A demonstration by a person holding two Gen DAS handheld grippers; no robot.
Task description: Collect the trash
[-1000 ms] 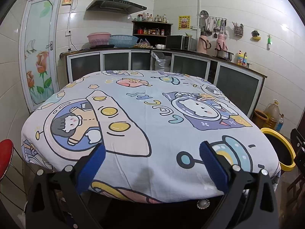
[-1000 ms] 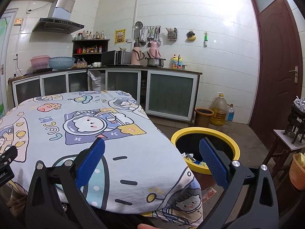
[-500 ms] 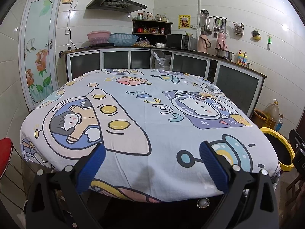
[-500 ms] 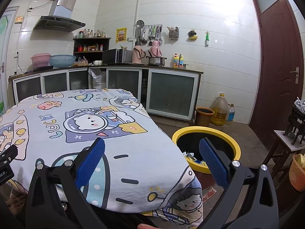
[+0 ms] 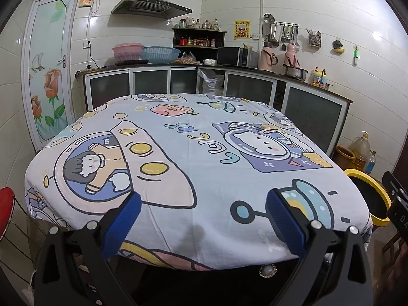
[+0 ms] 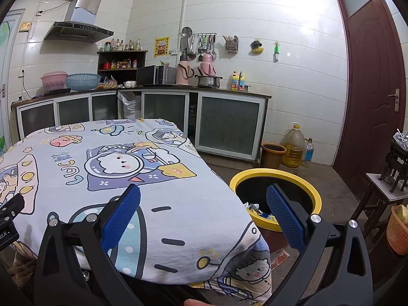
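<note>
Blue-padded left tool (image 5: pixel 202 210) hangs level at the near edge of the cartoon-print cloth-covered surface (image 5: pixel 193 158), fingers spread, gripping nothing. Right tool (image 6: pixel 203 205) sits at the same surface's right corner, likewise spread and unloaded. Only the right view shows trash (image 6: pixel 255 210) lying inside the yellow-rimmed black bin (image 6: pixel 275 176), which stands on the floor just beside that edge.
</note>
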